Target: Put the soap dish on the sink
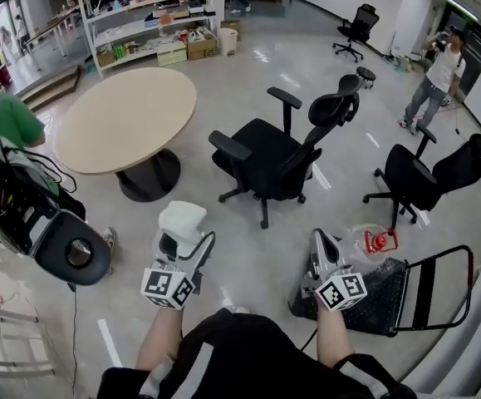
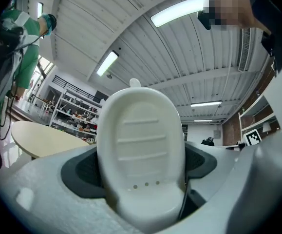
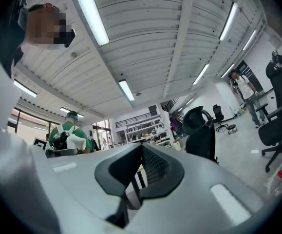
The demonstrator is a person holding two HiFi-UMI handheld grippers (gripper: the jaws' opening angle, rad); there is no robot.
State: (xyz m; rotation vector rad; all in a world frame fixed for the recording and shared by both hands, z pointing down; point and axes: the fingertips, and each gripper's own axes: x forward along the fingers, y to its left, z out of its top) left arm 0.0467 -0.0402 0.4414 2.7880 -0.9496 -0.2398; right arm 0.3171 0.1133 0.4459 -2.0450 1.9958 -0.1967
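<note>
**Head view.** The left tool sits at lower centre-left of the frame, held out over the floor. It grips a white soap dish, which stands up out of its tips. The right tool sits at lower centre-right, beside a black folding chair. Its jaws are drawn together and nothing shows at its tips. A round table lies at upper left and a black office chair stands at centre. A shelf unit lines the top edge, and a person stands at upper right. No sink appears anywhere in this view.

**Left gripper view.** The soap dish fills the centre of the frame. Its ribbed inner face and three small drain holes look toward the camera. It is clamped low down between the two dark pads, one on each side, and sits upright with no visible tilt. Ceiling lights occupy the upper frame.

**Right gripper view.** The dark pads meet at their tips with nothing held between them. Only chairs and shelving show beyond.

**Progress.** Judged from these views, the pick-up is complete and the dish is secure in the left tool. The placement is still to do: the sink has yet to come into sight, so the dish must still be carried there, set down and released.
</note>
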